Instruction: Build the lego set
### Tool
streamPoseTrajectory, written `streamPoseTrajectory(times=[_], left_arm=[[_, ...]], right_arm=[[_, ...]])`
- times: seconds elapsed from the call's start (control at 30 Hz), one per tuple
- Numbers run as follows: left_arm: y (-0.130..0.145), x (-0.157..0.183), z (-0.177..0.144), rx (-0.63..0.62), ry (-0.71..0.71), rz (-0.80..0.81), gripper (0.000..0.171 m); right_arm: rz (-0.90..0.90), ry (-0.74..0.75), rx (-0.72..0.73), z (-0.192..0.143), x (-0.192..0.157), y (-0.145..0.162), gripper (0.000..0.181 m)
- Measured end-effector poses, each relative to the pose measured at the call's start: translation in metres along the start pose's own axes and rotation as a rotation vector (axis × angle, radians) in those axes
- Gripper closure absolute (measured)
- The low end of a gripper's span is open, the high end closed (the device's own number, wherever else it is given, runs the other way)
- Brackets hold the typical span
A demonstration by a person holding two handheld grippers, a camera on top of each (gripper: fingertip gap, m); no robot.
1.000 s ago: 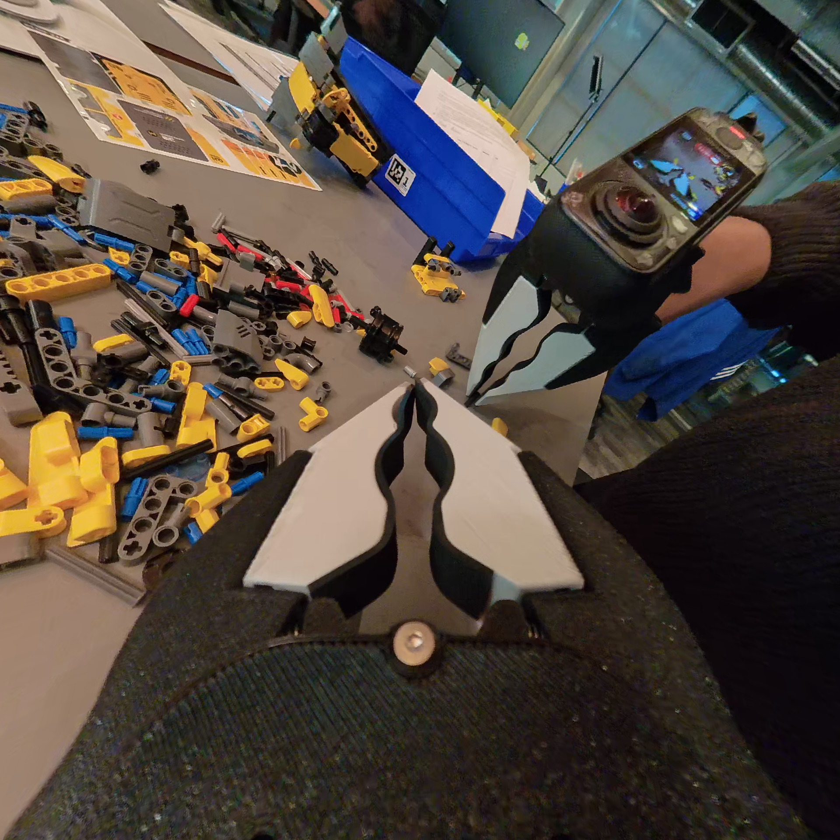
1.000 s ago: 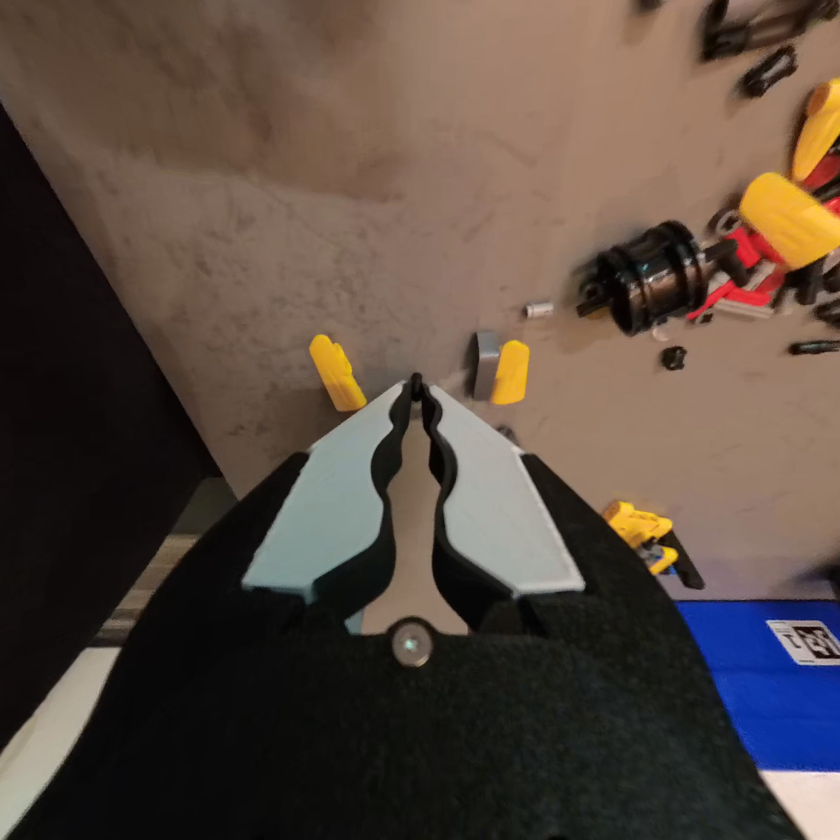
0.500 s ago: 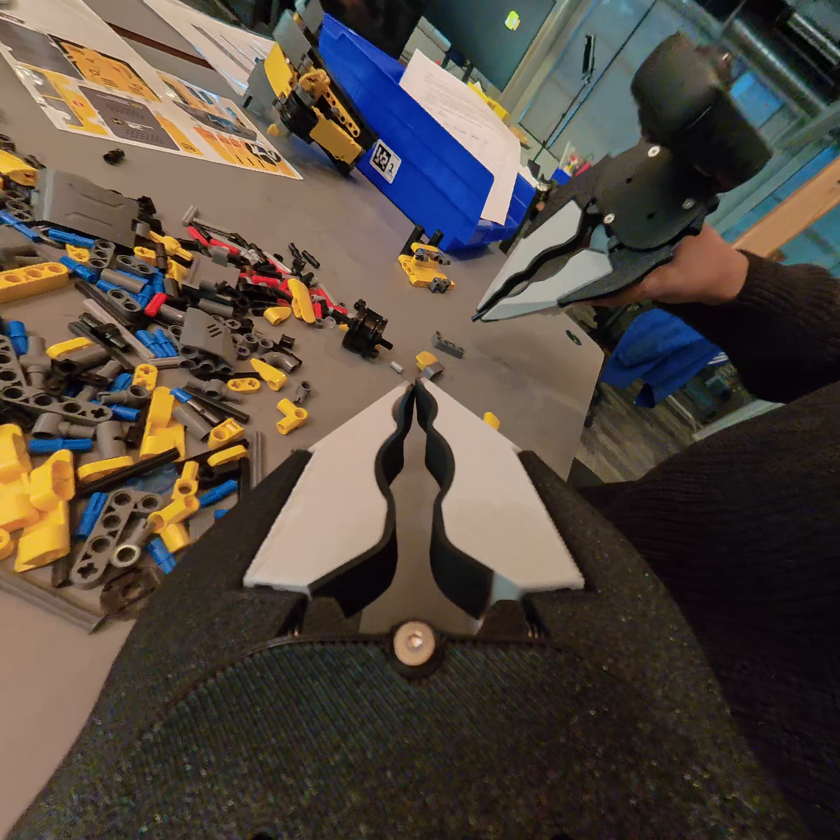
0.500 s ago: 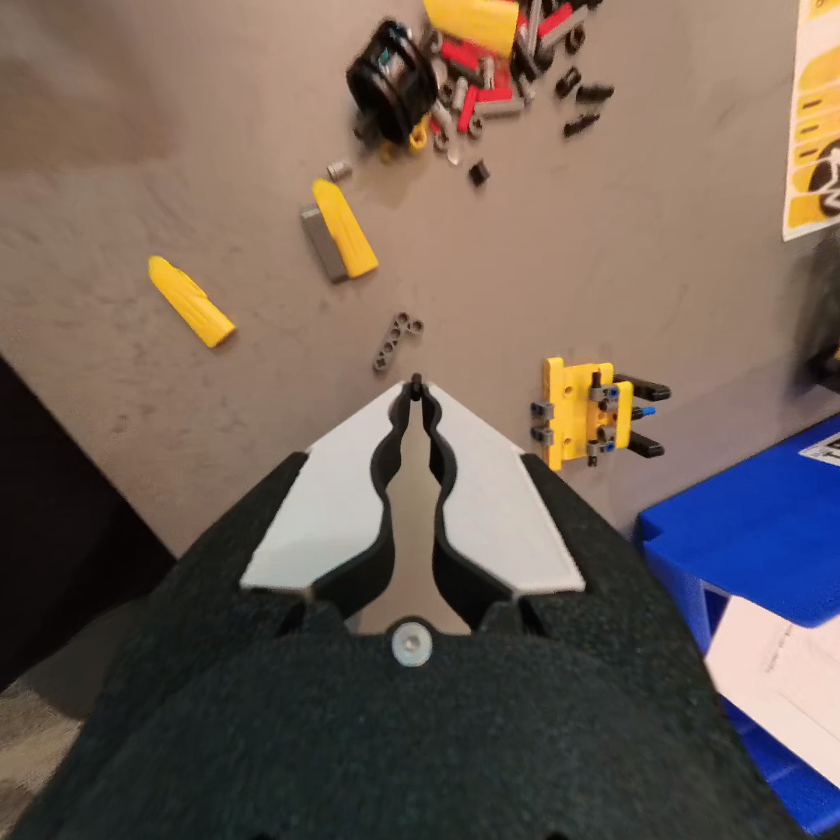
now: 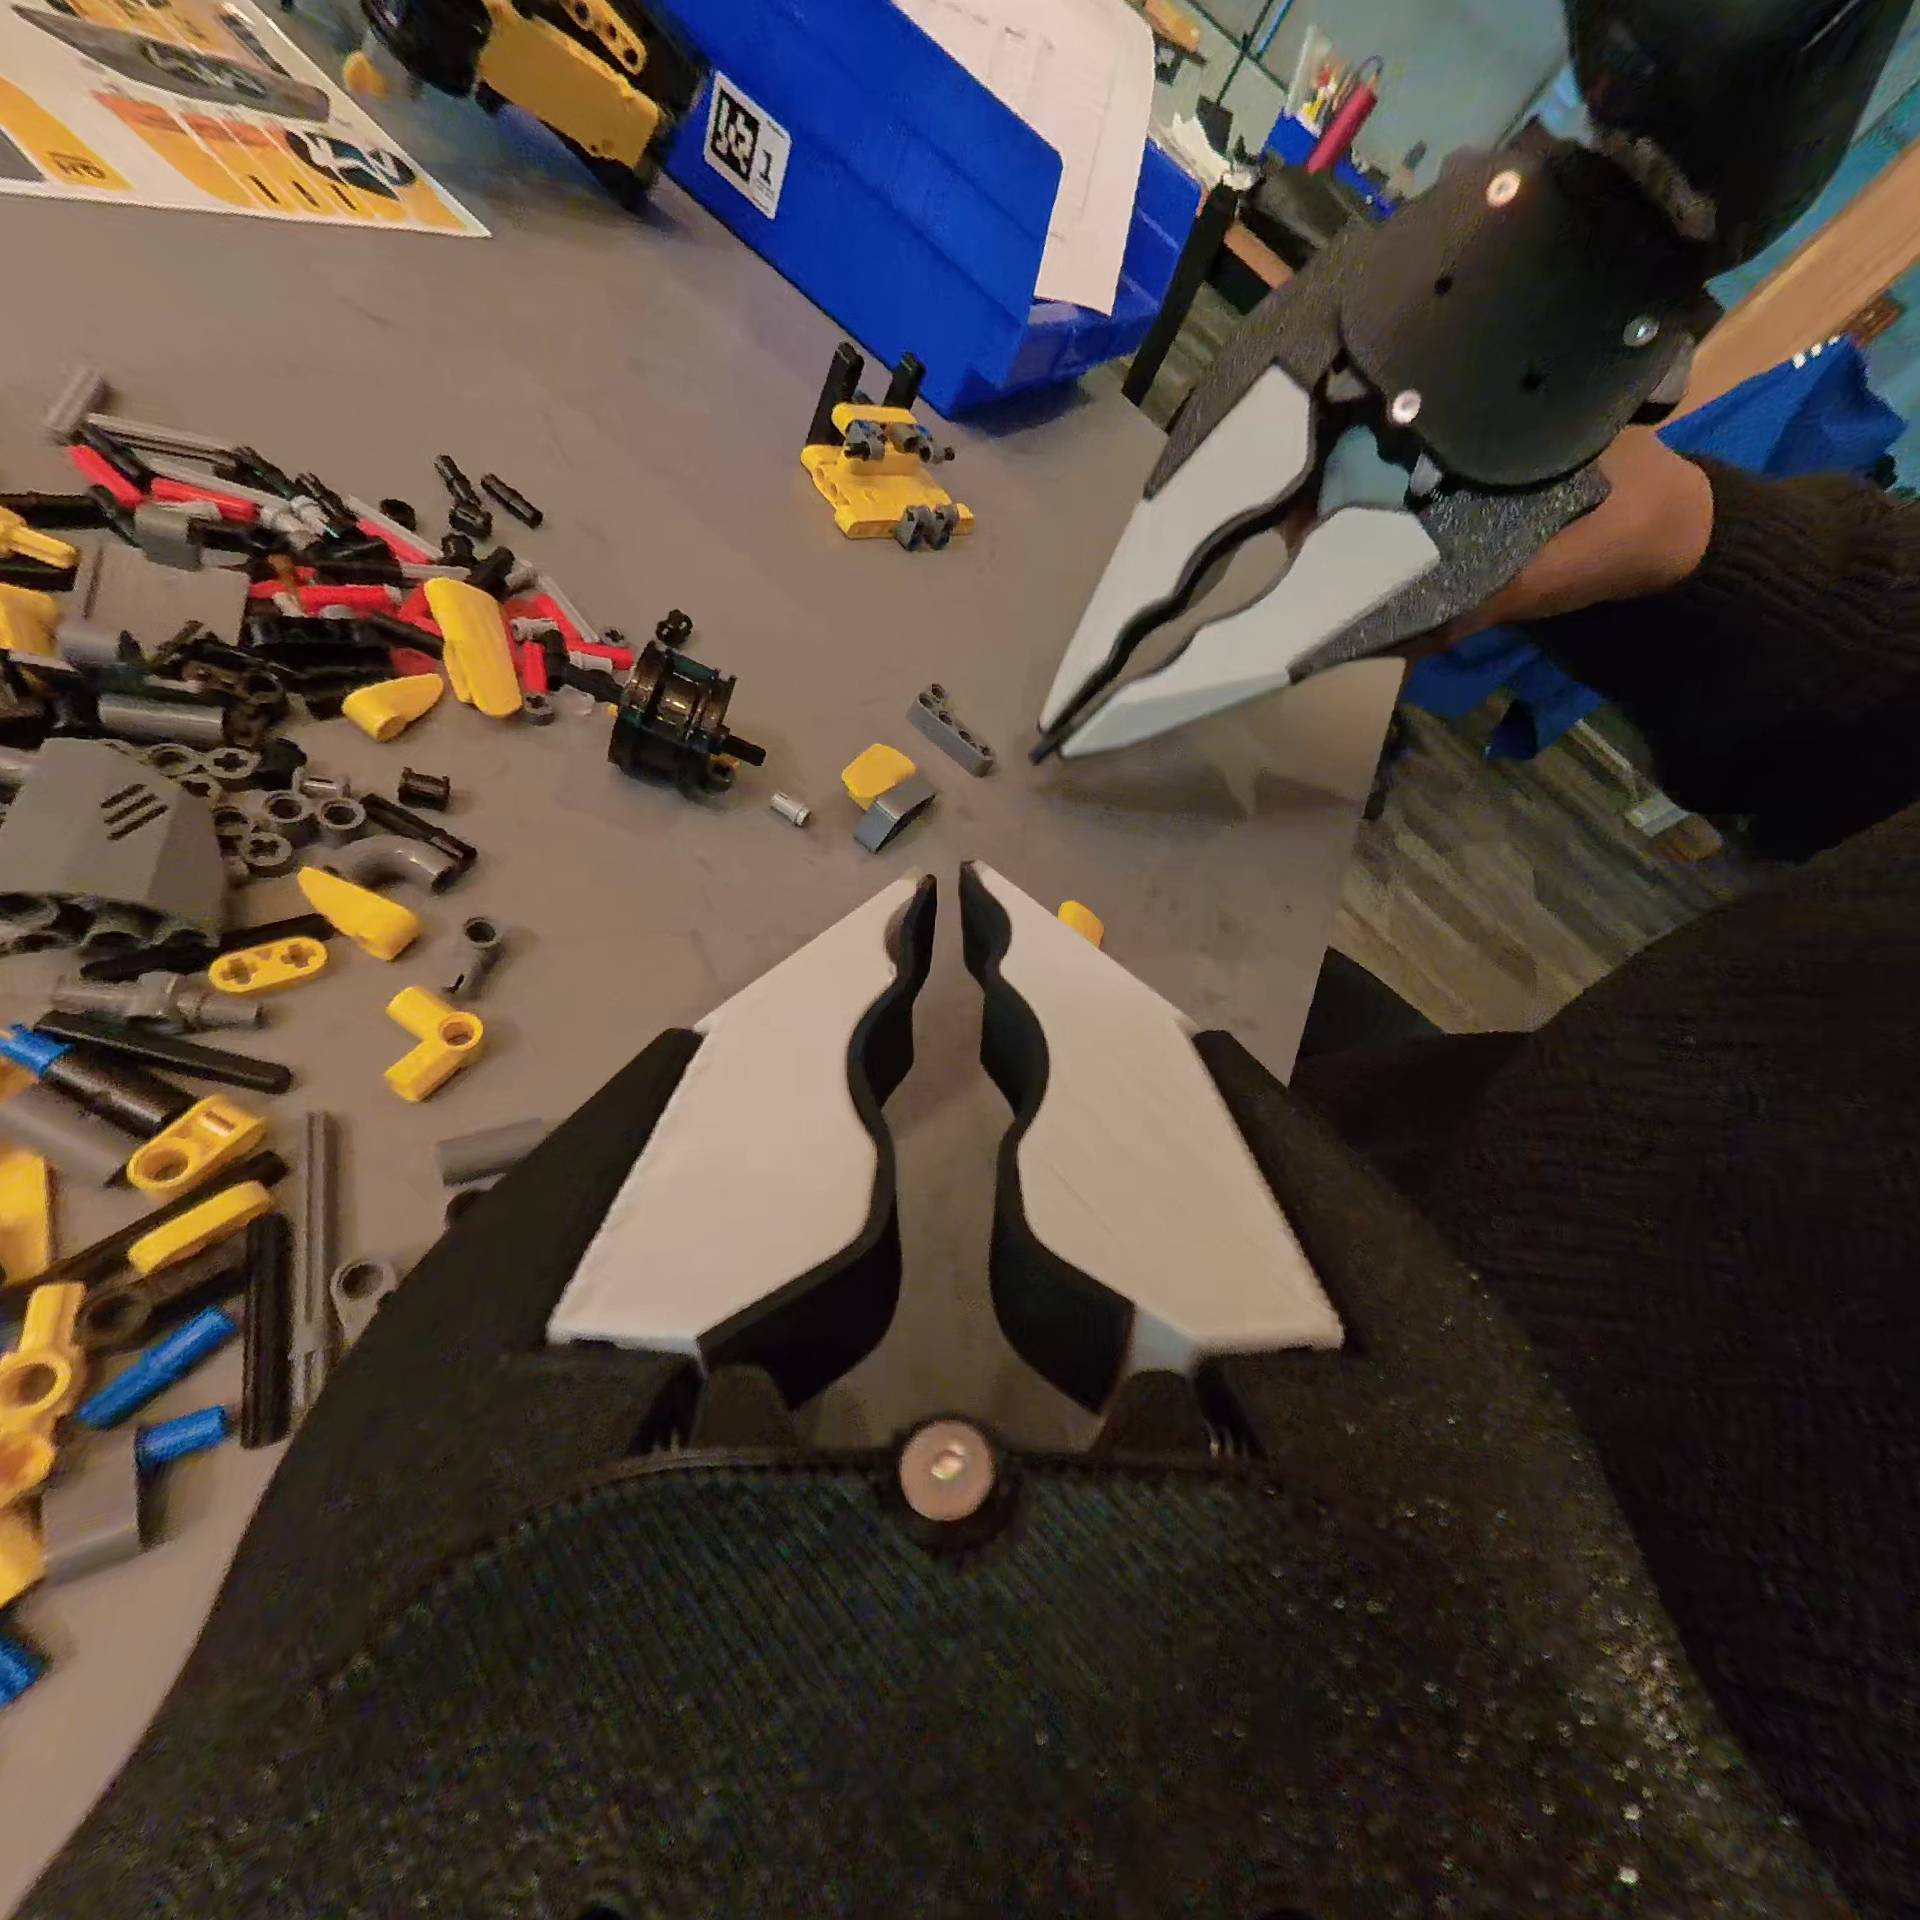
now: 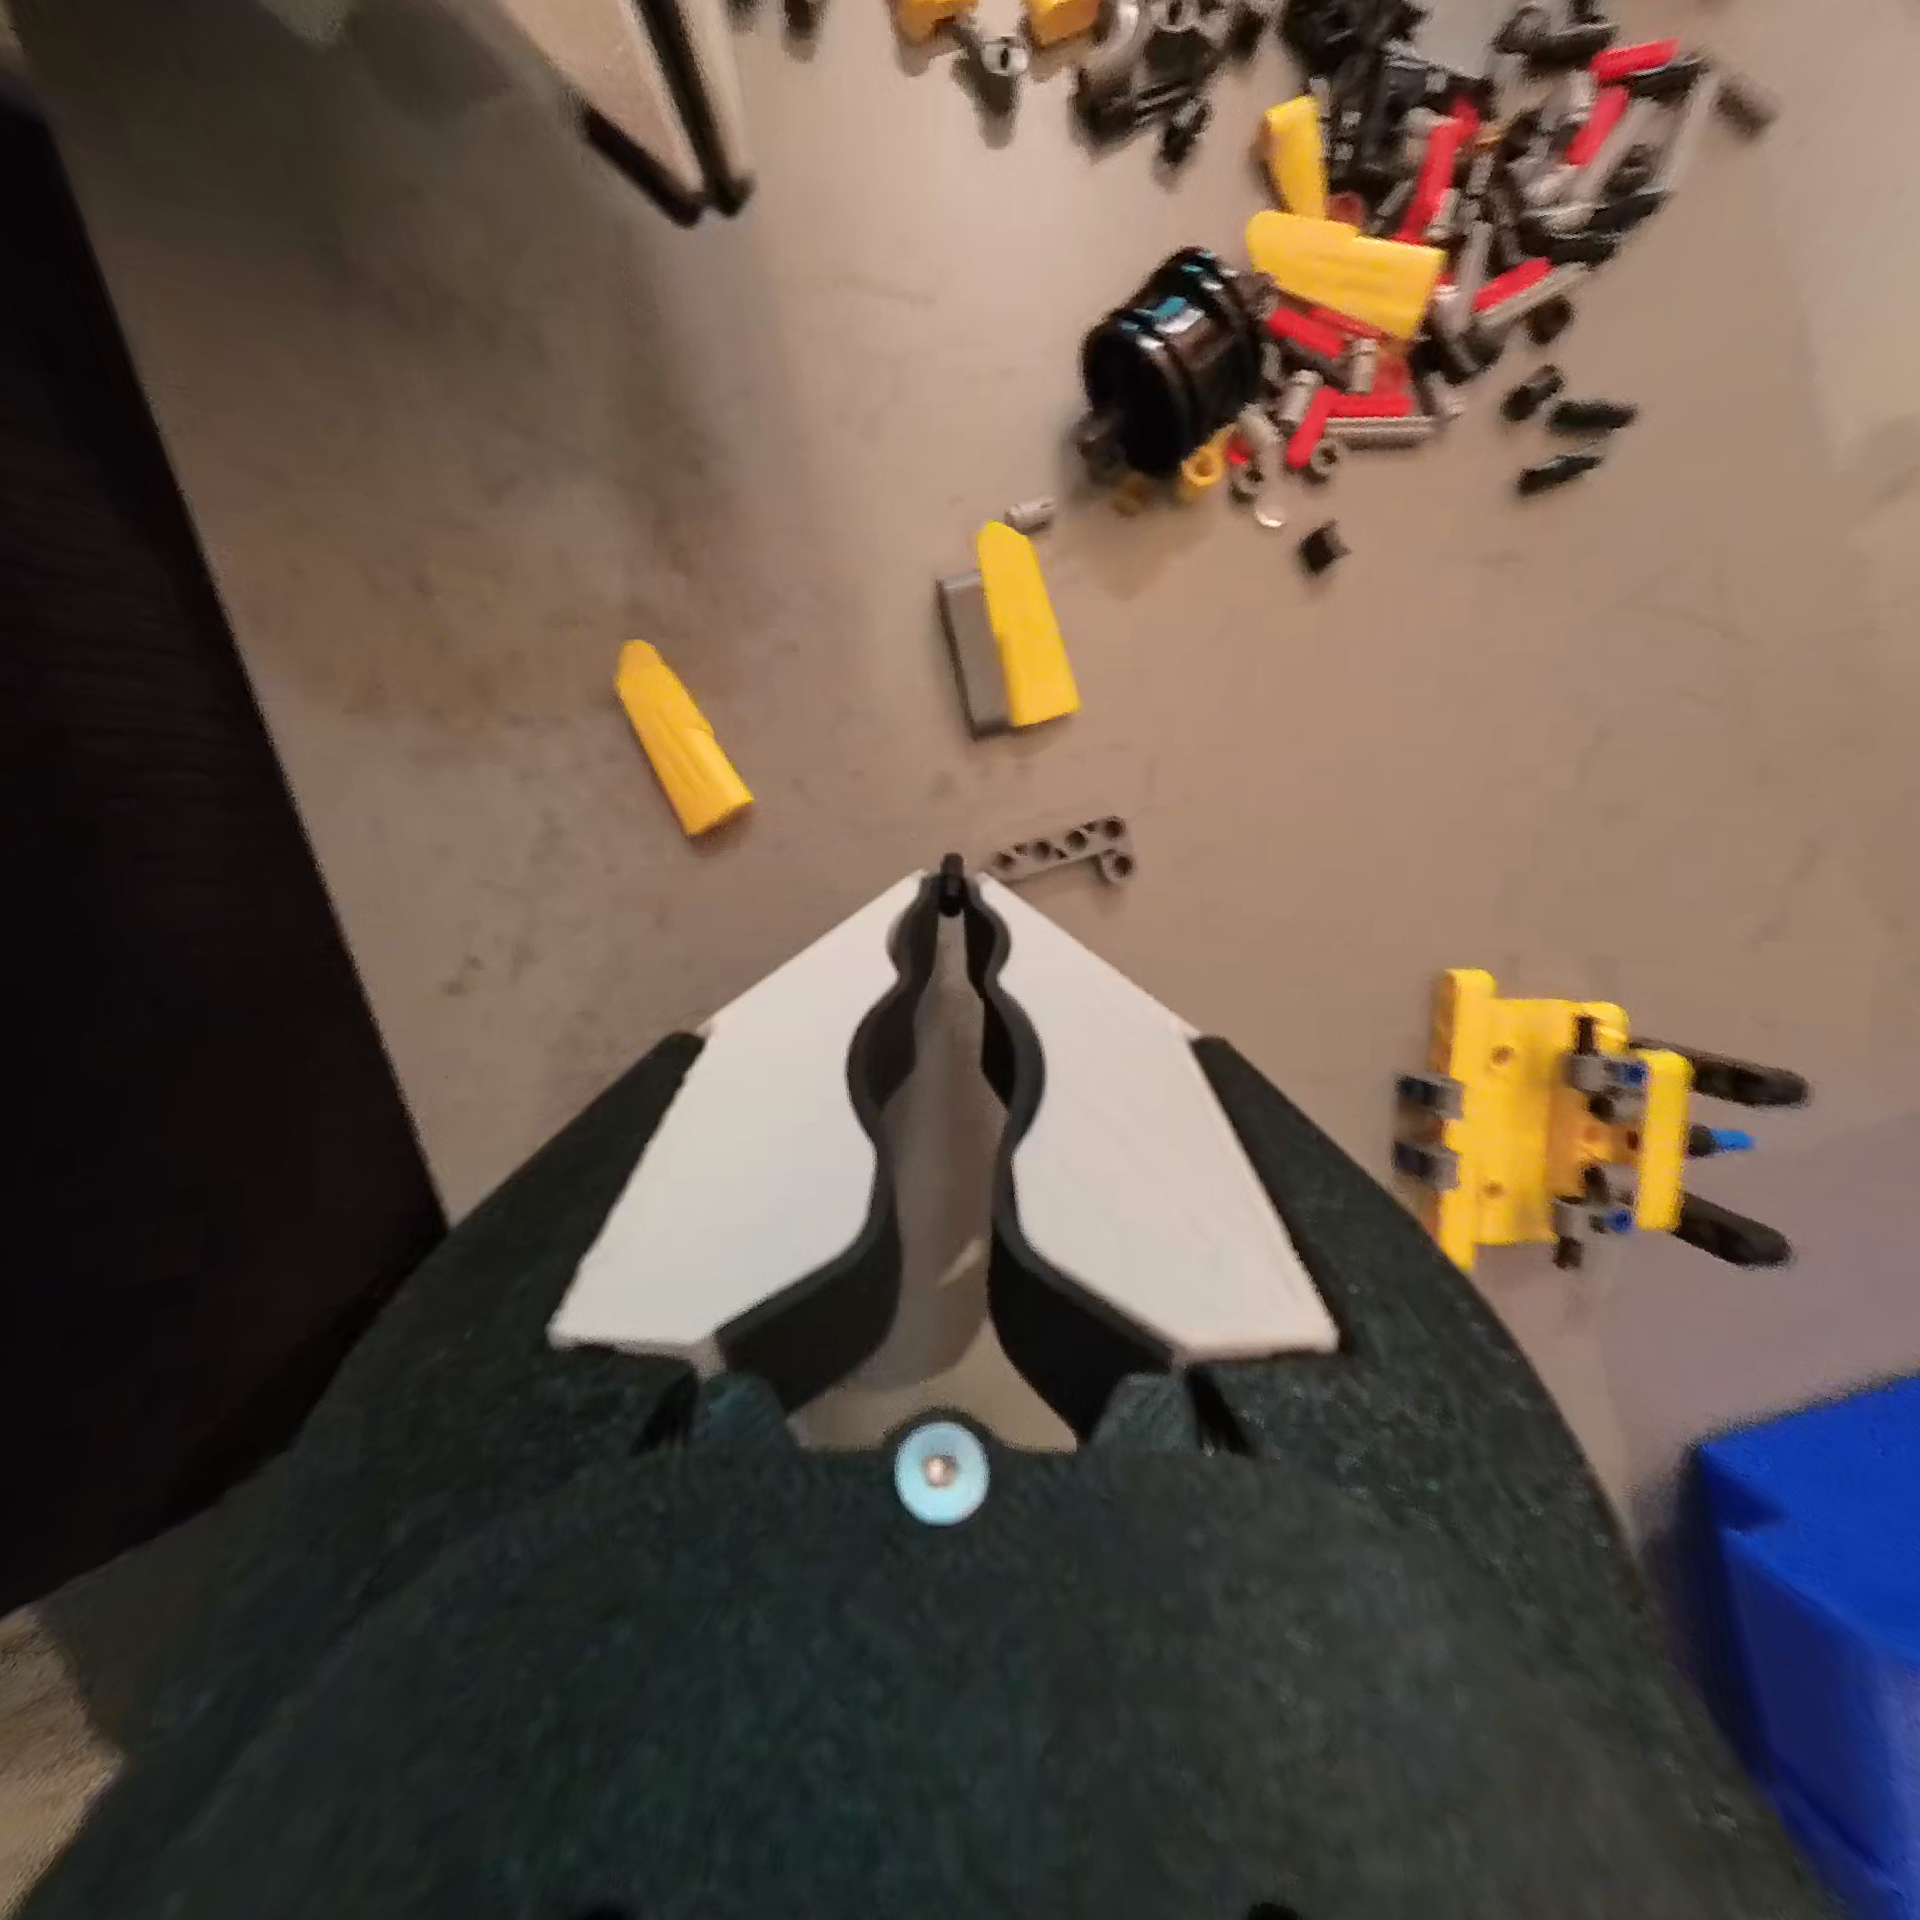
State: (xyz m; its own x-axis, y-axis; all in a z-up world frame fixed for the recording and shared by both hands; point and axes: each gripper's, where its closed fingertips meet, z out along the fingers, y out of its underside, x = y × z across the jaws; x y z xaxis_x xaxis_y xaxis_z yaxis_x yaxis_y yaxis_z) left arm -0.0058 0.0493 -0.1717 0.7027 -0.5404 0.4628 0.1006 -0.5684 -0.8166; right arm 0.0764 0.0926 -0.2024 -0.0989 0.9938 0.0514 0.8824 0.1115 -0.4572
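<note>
My right gripper [image 6: 949, 883] is shut on a small black pin [image 6: 949, 871] that sticks out at its tips. It hovers just above the grey table [image 6: 520, 416], next to a small grey angled beam [image 6: 1070, 857]. In the left wrist view the right gripper [image 5: 1044, 750] points down at that beam [image 5: 951, 717]. My left gripper [image 5: 945, 883] is shut and empty, low over the table near a yellow curved piece [image 5: 1081, 920]. A yellow sub-assembly with black pins [image 6: 1538, 1132] lies to the right of the right gripper.
A yellow panel beside a grey piece [image 6: 1013, 634], a black wheel hub [image 6: 1174, 369] and a wide pile of loose parts [image 5: 208, 727] lie on the table. A blue bin [image 5: 883, 187], a part-built yellow model [image 5: 551, 62] and an instruction sheet [image 5: 208, 135] are at the back. The table edge [image 5: 1340, 883] is close on the right. The left gripper's tips are roughly 11 centimeters from the right gripper's. My right tips are roughly 5 centimeters from the grey piece [image 6: 1013, 634]. Look for it in the left wrist view [image 5: 882, 774] too.
The right gripper, still shut on the pin, turned over, rose, then came down to the grey beam. The left gripper shifted forward and right, staying shut.
</note>
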Motion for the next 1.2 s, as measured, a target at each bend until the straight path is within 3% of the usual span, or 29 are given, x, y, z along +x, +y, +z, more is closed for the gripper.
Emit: streamPoseTrajectory(times=[0.2, 0.4, 0.63, 0.9, 1.1, 1.2], left_arm=[[0.005, 0.003, 0.013, -0.056, 0.008, 0.009, 0.17], [0.012, 0.003, 0.022, -0.118, -0.014, 0.034, 0.17], [0.015, 0.003, 0.026, -0.142, -0.013, 0.026, 0.167], [0.016, 0.016, 0.033, -0.153, 0.044, 0.031, 0.165], [0.02, 0.032, 0.042, -0.176, 0.1, 0.053, 0.163], [0.021, 0.041, 0.05, -0.189, 0.126, 0.065, 0.163]], right_arm=[[0.097, 0.09, -0.013, 0.002, 0.039, 0.017, 0.177], [0.007, 0.124, -0.002, 0.014, 0.052, 0.01, 0.177], [0.023, -0.03, 0.022, 0.019, 0.029, 0.005, 0.177], [0.079, -0.105, 0.029, 0.011, 0.0, 0.011, 0.177], [0.073, 0.044, 0.021, 0.007, 0.029, 0.015, 0.177], [0.05, -0.009, 0.044, 0.013, 0.022, 0.007, 0.177]])
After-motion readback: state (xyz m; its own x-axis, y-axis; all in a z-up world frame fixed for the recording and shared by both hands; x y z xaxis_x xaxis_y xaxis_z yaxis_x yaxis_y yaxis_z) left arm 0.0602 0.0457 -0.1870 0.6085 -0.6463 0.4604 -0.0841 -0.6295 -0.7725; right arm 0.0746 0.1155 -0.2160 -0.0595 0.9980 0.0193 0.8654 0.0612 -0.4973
